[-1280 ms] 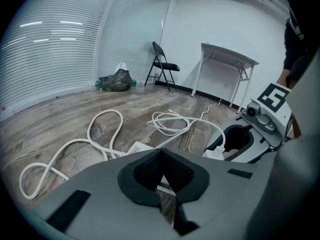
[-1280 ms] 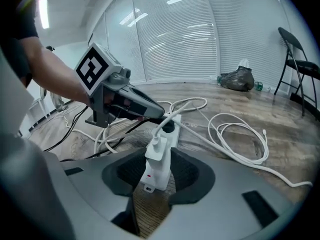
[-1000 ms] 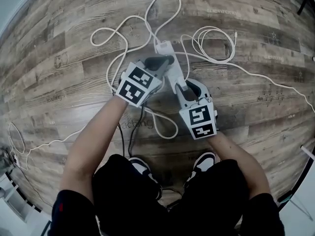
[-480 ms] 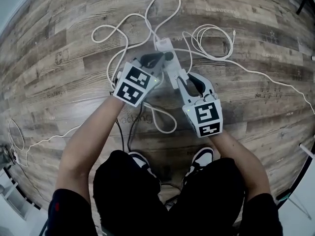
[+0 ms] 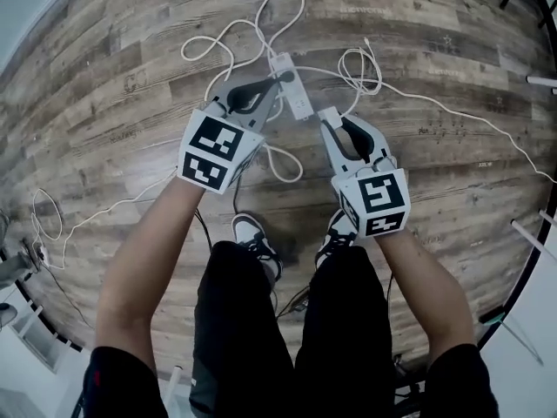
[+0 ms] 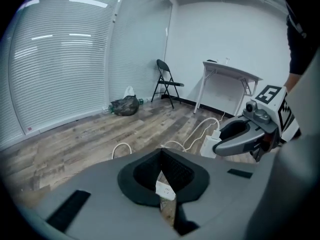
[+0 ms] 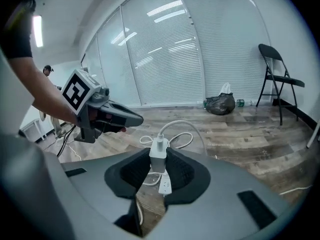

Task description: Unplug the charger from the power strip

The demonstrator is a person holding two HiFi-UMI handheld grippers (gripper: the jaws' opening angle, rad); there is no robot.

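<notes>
The white power strip (image 5: pixel 291 84) lies on the wood floor among its looped cables. My right gripper (image 5: pixel 327 117) is shut on the white charger (image 7: pixel 159 155), whose cable rises from its top. The charger hangs clear above the strip (image 7: pixel 165 183), which shows small under it through the gap between the jaws. My left gripper (image 5: pixel 280 78) is up off the floor with its jaws together and nothing in them; a bit of the strip (image 6: pixel 165 190) shows through the slit below. From the left gripper view I see the right gripper (image 6: pixel 227 139) carrying the charger (image 6: pixel 212 145).
White cables (image 5: pixel 235 42) loop over the floor beyond the strip, and another runs off to the right (image 5: pixel 452 111). The person's shoes (image 5: pixel 254 233) stand just behind the grippers. A folding chair (image 6: pixel 167 81), a black bag (image 6: pixel 125 105) and a white table (image 6: pixel 227 79) stand by the walls.
Both grippers have risen well off the floor. The right one came away from the strip's near end with the charger in it. The strip stayed on the floor.
</notes>
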